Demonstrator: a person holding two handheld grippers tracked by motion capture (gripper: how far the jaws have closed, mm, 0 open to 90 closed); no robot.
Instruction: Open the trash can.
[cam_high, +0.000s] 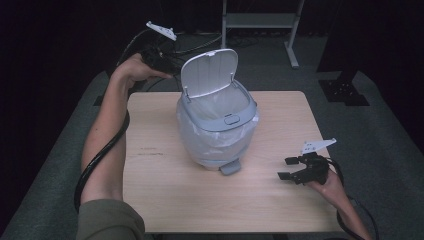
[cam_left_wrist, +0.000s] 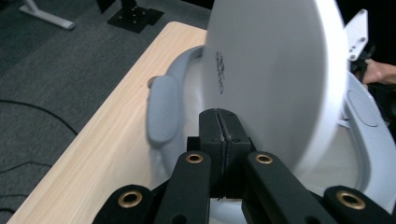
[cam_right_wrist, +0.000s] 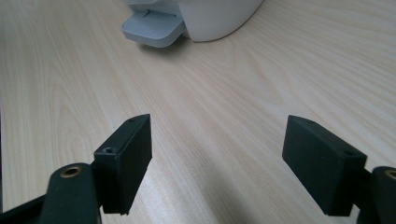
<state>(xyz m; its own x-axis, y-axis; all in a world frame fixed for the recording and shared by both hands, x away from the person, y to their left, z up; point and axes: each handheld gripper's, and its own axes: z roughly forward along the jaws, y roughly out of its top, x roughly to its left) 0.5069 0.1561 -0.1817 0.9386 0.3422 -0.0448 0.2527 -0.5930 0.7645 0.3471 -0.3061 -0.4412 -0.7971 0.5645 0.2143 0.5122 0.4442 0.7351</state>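
A pale grey pedal bin (cam_high: 215, 142) lined with a clear bag stands in the middle of the wooden table (cam_high: 165, 200). Its lid (cam_high: 209, 72) is raised upright and its pedal (cam_high: 230, 166) points toward the front edge. My left gripper (cam_high: 167, 62) is behind the lid at the table's far edge. In the left gripper view its jaws (cam_left_wrist: 218, 123) are shut with nothing between them, tips right by the lid's outer face (cam_left_wrist: 275, 70). My right gripper (cam_high: 286, 168) rests low at the front right, open and empty (cam_right_wrist: 217, 158), facing the pedal (cam_right_wrist: 152, 28).
A metal stand (cam_high: 260, 20) and a black base plate (cam_high: 342, 90) sit on the grey carpet beyond the table. A thick black cable (cam_high: 97, 160) trails along the left forearm. Bare tabletop lies left of and in front of the bin.
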